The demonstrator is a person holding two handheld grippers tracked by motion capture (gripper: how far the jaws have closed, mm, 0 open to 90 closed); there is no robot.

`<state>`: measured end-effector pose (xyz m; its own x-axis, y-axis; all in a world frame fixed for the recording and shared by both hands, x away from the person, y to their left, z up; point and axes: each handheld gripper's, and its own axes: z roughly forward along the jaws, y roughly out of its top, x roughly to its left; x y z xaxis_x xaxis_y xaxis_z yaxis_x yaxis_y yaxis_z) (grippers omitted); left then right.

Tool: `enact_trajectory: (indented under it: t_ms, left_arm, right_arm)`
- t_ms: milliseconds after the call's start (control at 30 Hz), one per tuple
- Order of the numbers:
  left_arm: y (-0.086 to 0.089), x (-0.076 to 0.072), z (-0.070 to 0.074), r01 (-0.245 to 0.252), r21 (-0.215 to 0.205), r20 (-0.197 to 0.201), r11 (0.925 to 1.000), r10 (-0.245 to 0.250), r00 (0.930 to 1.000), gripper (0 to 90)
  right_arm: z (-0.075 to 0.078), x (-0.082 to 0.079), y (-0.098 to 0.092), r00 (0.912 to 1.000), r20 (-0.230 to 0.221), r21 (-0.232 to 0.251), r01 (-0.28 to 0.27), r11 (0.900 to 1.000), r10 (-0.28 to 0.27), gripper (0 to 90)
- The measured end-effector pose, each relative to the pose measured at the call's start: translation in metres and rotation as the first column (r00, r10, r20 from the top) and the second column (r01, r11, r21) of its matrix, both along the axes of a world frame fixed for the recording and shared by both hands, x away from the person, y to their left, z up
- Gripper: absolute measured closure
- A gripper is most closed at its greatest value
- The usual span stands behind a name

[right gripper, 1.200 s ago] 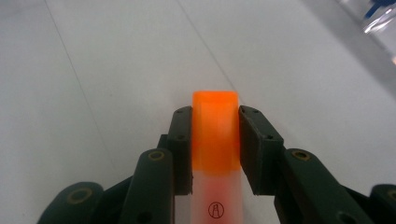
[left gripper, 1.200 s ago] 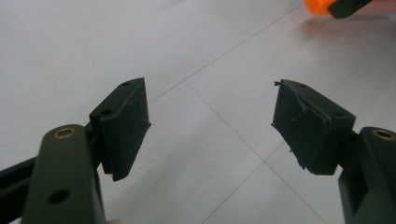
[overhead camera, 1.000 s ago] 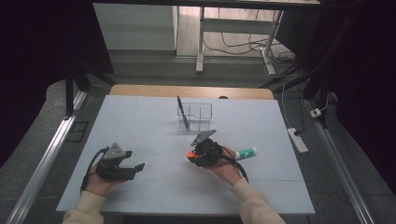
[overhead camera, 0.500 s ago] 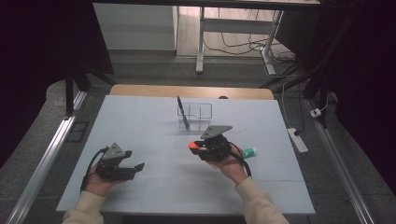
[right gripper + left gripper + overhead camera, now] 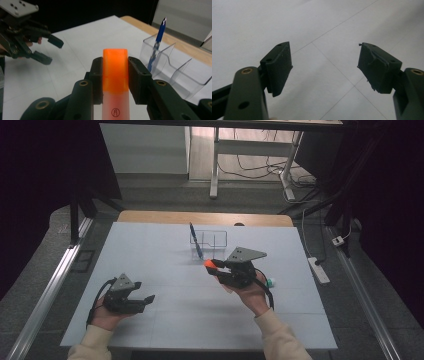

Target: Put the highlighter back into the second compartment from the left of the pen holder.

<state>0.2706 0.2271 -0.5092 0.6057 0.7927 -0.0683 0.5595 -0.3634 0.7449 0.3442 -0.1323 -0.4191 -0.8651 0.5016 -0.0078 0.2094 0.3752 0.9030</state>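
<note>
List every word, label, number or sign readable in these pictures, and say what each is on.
No words or numbers are readable.
Small circled symbol, too small to make out: printed on the pale barrel of the orange-capped marker clamped in the right gripper.
Blue pen: its markings are blurred.

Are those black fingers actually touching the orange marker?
Touching. The right gripper view shows the right gripper with both fingers pressed flush against the orange-capped marker, no gap on either side.
</note>
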Motion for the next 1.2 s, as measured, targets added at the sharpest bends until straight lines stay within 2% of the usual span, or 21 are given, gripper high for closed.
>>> enact_trajectory:
  t_ms: [133, 267, 367, 833, 1100, 1200]
  left_arm:
    - [0.001, 0.0, -0.001, -0.001, -0.005, -0.002, 1.0, 0.001, 1.0, 26.9]
    - [0.0, 0.001, -0.001, 0.003, -0.003, -0.001, 1.0, -0.003, 1.0, 26.9]
    - [0.001, 0.002, -0.001, 0.002, -0.006, -0.003, 1.0, -0.002, 1.0, 27.0]
    - [0.003, 0.003, -0.001, 0.013, -0.02, 0.001, 0.9997, -0.013, 0.9999, 27.1]
    - [0.002, 0.004, -0.001, 0.013, -0.023, -0.003, 0.9996, -0.013, 0.9999, 27.1]
    - [0.002, 0.004, -0.001, 0.015, -0.024, -0.003, 0.9996, -0.015, 0.9999, 27.1]
  right_arm:
    - [0.007, 0.002, -0.003, 0.9997, 0.016, 0.043, 0.02, 0.999, -0.021, 67.0]
    - [0.013, 0.011, -0.005, 0.9993, -0.001, 0.099, 0.037, 0.994, -0.038, 67.0]
    - [0.017, 0.018, -0.003, 0.9984, 0.0, 0.119, 0.057, 0.991, -0.057, 67.0]
    - [0.037, 0.042, 0.006, 0.9901, 0.06, 0.138, 0.118, 0.983, -0.127, 67.0]
    - [0.042, 0.059, 0.008, 0.984, 0.073, 0.155, 0.15, 0.976, -0.163, 67.0]
    - [0.042, 0.063, 0.009, 0.9823, 0.064, 0.157, 0.164, 0.974, -0.176, 66.9]
